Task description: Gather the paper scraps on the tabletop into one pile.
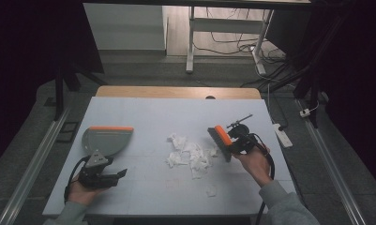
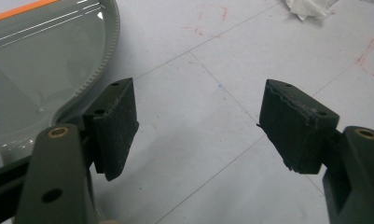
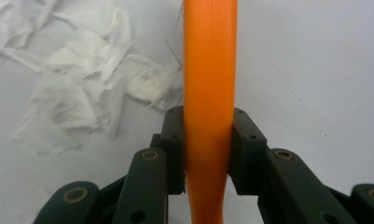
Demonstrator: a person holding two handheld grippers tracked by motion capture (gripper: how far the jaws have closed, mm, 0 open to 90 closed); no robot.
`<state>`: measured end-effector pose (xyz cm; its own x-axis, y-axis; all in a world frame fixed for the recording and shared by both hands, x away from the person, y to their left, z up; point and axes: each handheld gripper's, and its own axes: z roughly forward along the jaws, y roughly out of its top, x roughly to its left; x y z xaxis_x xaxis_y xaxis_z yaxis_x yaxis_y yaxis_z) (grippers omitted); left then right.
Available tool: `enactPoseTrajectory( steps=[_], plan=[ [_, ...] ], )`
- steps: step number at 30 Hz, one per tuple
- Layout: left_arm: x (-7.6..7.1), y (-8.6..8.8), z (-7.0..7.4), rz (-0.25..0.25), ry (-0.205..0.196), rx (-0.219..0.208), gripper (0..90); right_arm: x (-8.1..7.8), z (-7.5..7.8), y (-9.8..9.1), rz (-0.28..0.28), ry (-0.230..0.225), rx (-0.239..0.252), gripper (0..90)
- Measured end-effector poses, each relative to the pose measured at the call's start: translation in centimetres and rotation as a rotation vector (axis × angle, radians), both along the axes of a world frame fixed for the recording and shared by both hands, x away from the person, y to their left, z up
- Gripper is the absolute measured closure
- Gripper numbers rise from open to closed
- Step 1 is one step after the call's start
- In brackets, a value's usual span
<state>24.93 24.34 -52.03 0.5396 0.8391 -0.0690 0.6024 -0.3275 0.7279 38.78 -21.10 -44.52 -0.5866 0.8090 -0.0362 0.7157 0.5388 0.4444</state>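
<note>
Evidently set for sweeping, the right gripper (image 3: 208,154) clamps the orange brush handle (image 3: 209,84) beside the torn tissue scraps (image 1: 191,154), while the left gripper (image 2: 198,126) gapes empty by the waiting dustpan (image 1: 106,140).

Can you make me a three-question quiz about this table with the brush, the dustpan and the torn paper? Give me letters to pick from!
1. Where are the paper scraps?
A. in the dustpan
B. on the table between dustpan and brush
C. on the floor

2. What colour is the brush handle?
A. orange
B. blue
C. green

3. How is the left gripper?
A. shut on the dustpan
B. shut on paper
C. open, holding nothing

Answers:
1 B: the scraps lie mid-table, with the dustpan left and the brush right.
2 A: orange between the right gripper pads.
3 C: its jaws stand apart over bare table.
</note>
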Motion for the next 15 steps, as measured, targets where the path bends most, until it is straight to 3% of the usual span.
enactPoseTrajectory(
  steps=[3, 9, 11, 15],
  plan=[
    [0.0, 0.0, 0.0, -0.002, 0.002, 0.002, 28.4, 0.4, -0.1, 0.8, 0.003, 0.033, 0.039, 70.6],
    [0.0, 0.0, 0.0, -0.001, -0.002, 0.004, 28.4, 0.3, -0.5, 5.2, 0.102, 0.05, 0.049, 70.6],
    [0.0, 0.0, 0.0, 0.0, -0.001, 0.003, 28.4, 0.3, -0.5, 6.5, 0.129, 0.039, 0.056, 70.6],
    [-0.1, 0.1, 0.0, 0.0, -0.002, 0.002, 28.4, 0.2, 0.1, 7.8, 0.16, 0.005, 0.114, 70.6]
  ],
)
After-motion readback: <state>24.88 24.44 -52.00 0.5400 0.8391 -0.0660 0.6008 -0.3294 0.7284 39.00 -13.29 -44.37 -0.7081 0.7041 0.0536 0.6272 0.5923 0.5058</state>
